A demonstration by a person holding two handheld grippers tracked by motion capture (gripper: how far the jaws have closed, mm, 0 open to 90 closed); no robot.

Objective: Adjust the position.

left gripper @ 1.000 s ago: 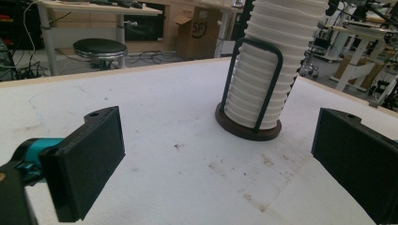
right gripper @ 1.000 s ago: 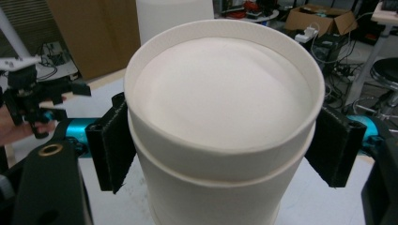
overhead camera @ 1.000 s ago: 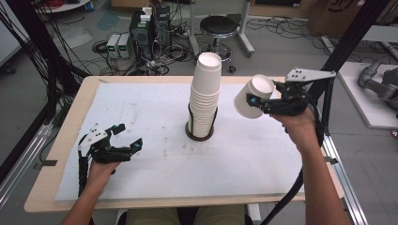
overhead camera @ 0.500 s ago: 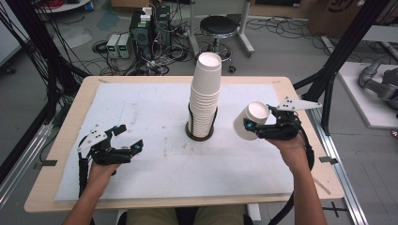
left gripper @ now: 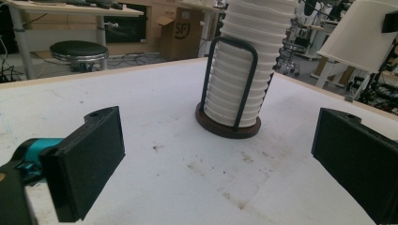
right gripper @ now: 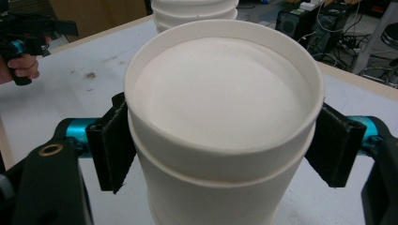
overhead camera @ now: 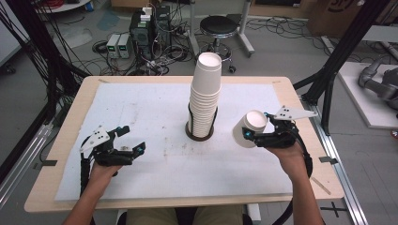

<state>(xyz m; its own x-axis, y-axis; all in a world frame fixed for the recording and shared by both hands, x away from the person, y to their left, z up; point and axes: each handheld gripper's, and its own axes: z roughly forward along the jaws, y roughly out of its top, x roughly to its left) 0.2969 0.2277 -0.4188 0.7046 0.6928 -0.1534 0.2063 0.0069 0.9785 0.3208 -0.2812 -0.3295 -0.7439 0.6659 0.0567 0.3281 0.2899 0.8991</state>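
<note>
A tall stack of upturned white paper cups [overhead camera: 205, 93] stands in a dark wire holder [overhead camera: 199, 133] at the table's middle; the left gripper view has the stack [left gripper: 244, 70] straight ahead. To the right of it, my right gripper [overhead camera: 248, 134] is shut on a single white cup [overhead camera: 248, 127], tilted with its base upward, just above the mat. In the right gripper view the cup [right gripper: 220, 93] sits between both black jaws. My left gripper [overhead camera: 135, 139] rests open at the front left, nothing between its jaws [left gripper: 216, 159]. The held cup [left gripper: 359, 33] appears at top right there.
A white mat [overhead camera: 155, 108] covers the wooden table [overhead camera: 84, 101]. Behind the table are a black stool [overhead camera: 218, 26], electronics boxes [overhead camera: 145, 28] and cables on the floor. Black frame poles [overhead camera: 338, 61] rise at the right.
My right gripper has carried the cup down and toward the stack's base, from a raised spot at the right to just above the mat. The left gripper stays put.
</note>
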